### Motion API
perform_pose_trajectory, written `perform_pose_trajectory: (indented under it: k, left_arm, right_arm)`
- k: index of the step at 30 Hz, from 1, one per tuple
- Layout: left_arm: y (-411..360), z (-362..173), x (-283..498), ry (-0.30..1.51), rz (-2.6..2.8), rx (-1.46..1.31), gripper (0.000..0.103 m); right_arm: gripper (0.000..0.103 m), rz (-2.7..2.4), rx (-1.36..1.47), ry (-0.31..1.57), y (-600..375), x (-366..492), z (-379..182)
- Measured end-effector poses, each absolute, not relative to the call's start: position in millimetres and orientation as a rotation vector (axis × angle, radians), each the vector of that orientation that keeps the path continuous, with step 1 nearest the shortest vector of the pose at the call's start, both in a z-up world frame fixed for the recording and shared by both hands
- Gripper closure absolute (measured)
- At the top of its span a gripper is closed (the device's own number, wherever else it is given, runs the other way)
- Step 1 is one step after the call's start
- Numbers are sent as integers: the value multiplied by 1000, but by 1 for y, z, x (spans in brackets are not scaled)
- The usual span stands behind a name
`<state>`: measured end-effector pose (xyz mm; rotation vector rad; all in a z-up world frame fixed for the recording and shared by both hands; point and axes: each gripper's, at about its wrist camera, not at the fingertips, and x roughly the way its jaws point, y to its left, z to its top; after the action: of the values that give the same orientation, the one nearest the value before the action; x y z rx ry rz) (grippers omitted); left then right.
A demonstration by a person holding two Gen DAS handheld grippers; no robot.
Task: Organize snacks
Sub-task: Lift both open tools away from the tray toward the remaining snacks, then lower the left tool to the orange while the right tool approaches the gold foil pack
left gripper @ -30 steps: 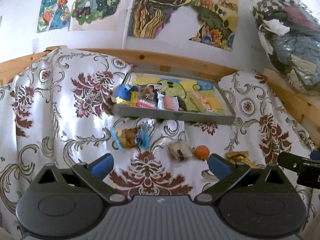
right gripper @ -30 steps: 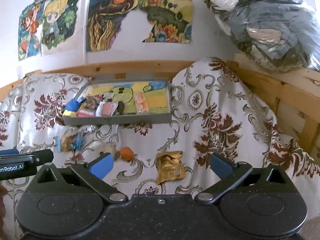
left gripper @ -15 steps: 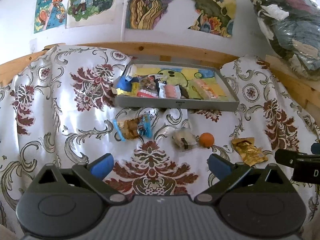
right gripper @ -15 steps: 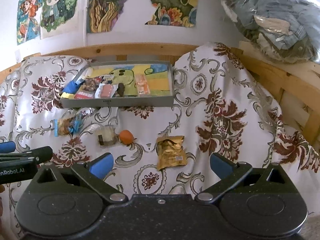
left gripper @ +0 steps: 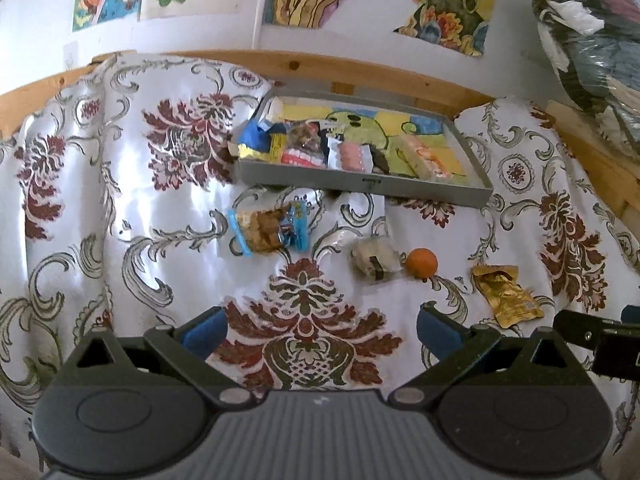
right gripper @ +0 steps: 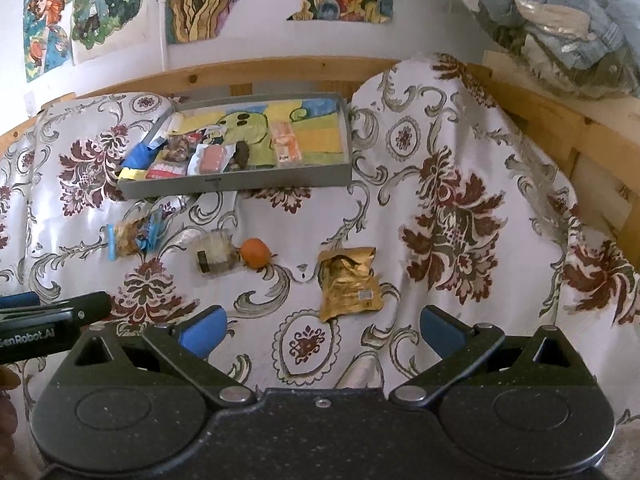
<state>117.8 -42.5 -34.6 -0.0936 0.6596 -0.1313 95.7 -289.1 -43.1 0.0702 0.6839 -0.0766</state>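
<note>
Honestly, both my left gripper (left gripper: pixel 318 326) and right gripper (right gripper: pixel 322 330) hang spread and empty above the cloth (right gripper: pixel 460 184); the gold packet (right gripper: pixel 349 284) lies loose, well short of the tray (right gripper: pixel 240 182). Pinching low could snag cloth, and foil may slip.

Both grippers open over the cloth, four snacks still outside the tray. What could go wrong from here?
The orange ball touches the clear-wrapped snack; gripping either may nudge the ball so that it rolls off. The gold packet lies flat on the loose cloth, so the right gripper may pinch fabric too. The gray tray is crowded at its left end.
</note>
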Motion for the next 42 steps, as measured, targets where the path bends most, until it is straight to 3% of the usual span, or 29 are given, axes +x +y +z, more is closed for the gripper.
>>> perform_pose_trajectory:
  k: [15,31,42]
  left_arm:
    - [-53,-37,155,688,-146,-75,0]
    - [-80,-44,213,664,-196,9,0]
    - [-88,-64,236,587,-372,-16,0]
  right_arm:
    - [1,-68,128,753,-304,121,-45]
    - [1,-6,-4,807,-332,178,-47]
    - [1,78,-1,888,-335,211,-79]
